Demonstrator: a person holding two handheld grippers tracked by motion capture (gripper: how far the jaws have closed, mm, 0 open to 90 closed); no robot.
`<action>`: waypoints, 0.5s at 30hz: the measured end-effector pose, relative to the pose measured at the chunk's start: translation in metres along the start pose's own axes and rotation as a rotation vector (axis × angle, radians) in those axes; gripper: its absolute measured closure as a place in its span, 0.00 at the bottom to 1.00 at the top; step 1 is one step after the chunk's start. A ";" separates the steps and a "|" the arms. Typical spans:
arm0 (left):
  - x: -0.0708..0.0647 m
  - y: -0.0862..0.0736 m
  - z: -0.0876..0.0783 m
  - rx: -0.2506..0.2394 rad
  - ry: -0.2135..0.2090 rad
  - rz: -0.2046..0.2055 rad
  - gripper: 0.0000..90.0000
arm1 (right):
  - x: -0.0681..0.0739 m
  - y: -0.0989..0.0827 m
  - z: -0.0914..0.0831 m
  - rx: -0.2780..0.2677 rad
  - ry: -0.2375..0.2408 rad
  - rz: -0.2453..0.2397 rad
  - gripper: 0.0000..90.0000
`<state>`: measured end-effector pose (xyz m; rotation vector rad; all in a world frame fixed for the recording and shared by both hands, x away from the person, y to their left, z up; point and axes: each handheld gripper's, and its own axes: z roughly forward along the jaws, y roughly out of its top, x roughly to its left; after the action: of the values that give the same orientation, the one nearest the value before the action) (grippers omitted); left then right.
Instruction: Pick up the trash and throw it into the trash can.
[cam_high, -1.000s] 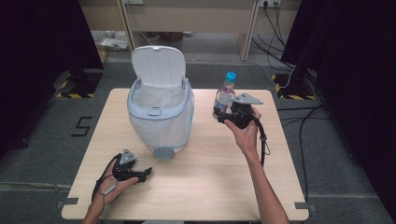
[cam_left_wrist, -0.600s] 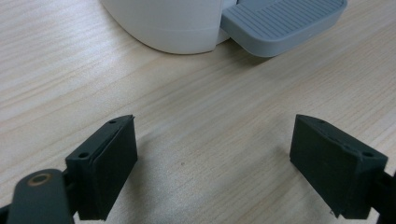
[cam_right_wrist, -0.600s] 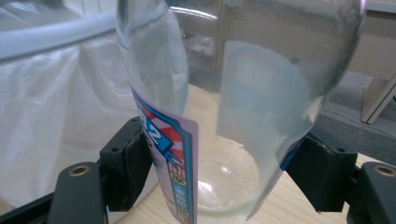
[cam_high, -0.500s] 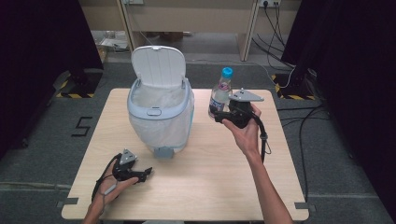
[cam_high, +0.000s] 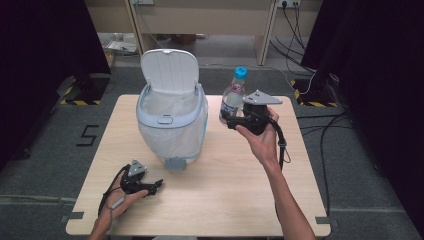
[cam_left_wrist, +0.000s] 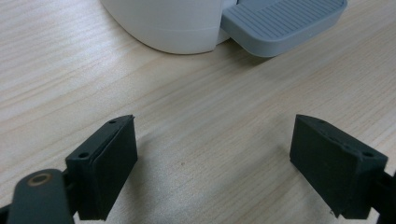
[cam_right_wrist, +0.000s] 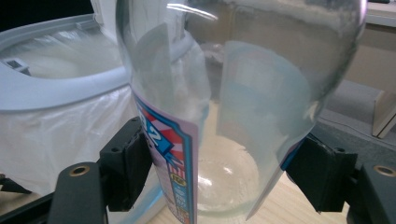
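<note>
The right tongs (cam_high: 231, 120) clamp the bottle (cam_high: 233, 97) low on its label, held above the counter (cam_high: 240, 180) beside the open bin (cam_high: 172, 122). It looks empty: light, thin-walled, probably slippery. The left tongs (cam_high: 156, 185) rest wide, holding nothing.

Table (cam_high: 210, 200): pale wood-grain top, matt, fine streaked grain plain in the left gripper view; bin (cam_high: 172, 120): smooth white plastic shell with a faint sheen, grey-blue plastic rim, hinged white plastic lid (cam_high: 169, 70); liner (cam_high: 170, 135): thin, translucent, crinkled plastic film; pedal (cam_left_wrist: 280, 21): grey plastic, ribbed, matt; bottle (cam_right_wrist: 233, 93): clear glossy plastic, walls hazed, possibly by moisture or scuffing, though the close view leaves that uncertain; its printed label (cam_right_wrist: 173, 158) a glossy film; cap (cam_high: 240, 72) blue plastic; both grippers' pads (cam_left_wrist: 109, 165) matt black, slightly grainy, probably rubber or plastic; floor (cam_high: 45, 150): grey, matt, carpet-like.
</note>
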<state>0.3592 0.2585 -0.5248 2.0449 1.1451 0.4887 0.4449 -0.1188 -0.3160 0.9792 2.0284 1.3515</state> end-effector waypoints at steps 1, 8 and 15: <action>0.000 0.000 0.000 0.000 0.000 0.000 0.15 | 0.001 0.002 -0.001 -0.001 0.008 0.004 0.31; 0.000 0.000 0.000 0.000 0.000 0.000 0.15 | 0.005 0.009 -0.003 -0.010 0.022 -0.005 0.31; 0.000 0.000 0.000 0.000 0.000 -0.001 0.15 | 0.012 0.022 -0.009 -0.030 0.037 -0.020 0.31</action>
<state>0.3593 0.2585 -0.5248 2.0444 1.1461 0.4888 0.4373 -0.1084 -0.2926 0.9249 2.0335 1.3952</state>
